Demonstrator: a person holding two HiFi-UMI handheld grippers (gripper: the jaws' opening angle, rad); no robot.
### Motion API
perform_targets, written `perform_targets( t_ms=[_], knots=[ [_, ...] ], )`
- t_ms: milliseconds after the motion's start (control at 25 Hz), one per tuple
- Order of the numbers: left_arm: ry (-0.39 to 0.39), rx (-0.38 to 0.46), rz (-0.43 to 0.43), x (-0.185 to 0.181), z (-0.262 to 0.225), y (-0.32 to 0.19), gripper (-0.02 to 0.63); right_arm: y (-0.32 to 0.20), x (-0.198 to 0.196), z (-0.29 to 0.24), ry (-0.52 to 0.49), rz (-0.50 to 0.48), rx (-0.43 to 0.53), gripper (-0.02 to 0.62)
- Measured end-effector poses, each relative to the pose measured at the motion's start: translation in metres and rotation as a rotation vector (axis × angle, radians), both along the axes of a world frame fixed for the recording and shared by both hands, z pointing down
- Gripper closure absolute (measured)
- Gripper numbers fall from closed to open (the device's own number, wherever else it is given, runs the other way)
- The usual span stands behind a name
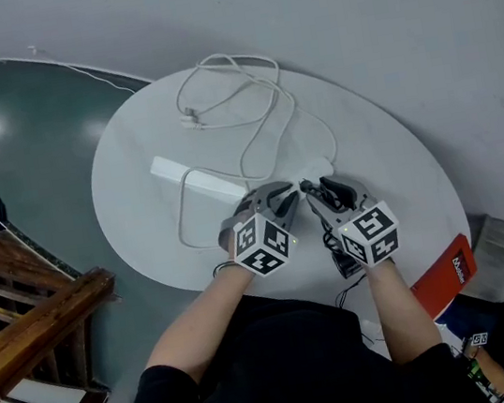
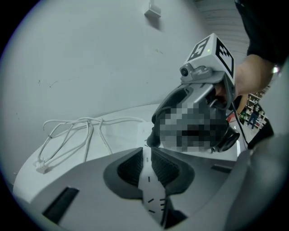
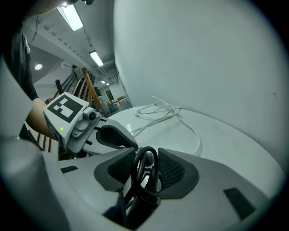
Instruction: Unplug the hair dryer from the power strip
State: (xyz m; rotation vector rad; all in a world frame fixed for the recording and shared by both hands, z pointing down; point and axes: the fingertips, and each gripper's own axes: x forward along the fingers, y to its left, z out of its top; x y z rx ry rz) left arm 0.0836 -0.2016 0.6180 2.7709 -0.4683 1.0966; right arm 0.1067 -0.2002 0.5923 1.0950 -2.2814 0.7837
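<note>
your left gripper [image 2: 146,158] pinches the white power strip [image 2: 151,191] by its end on the worktop [image 3: 235,140]; your right gripper [image 3: 146,155] has jaws spread around the hair dryer's black cord [image 3: 147,194], just beside that end.

A round white bench [image 1: 137,195] stands on a dark floor [image 1: 24,137]. On it a white power strip [image 1: 194,181] lies slantwise near the middle. Behind the strip, a white cord [image 1: 246,102] sprawls in loose loops, its plug [image 1: 190,120] resting on the bench. A black dryer [image 1: 345,264] lies at the near edge, mostly hidden.
</note>
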Motion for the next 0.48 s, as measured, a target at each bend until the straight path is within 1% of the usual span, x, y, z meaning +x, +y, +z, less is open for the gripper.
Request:
perform_targets(
  t_ms=[120, 280, 400, 480],
  knots=[
    [0.015, 0.003, -0.001, 0.0, 0.001, -0.001, 0.551, -0.001, -0.006, 0.008, 0.034, -0.026, -0.005, 0.456],
    [-0.01, 0.005, -0.007, 0.001, 0.002, 0.001, 0.555, -0.005, -0.01, 0.017, 0.07, -0.024, -0.006, 0.459],
    [-0.024, -0.002, -0.013, 0.0, 0.002, 0.003, 0.557, -0.005, -0.014, 0.02, 0.104, -0.055, 0.006, 0.465],
    [-0.034, -0.007, -0.013, -0.001, 0.002, 0.004, 0.557, -0.005, -0.014, 0.02, 0.124, -0.075, 0.019, 0.482]
  ],
)
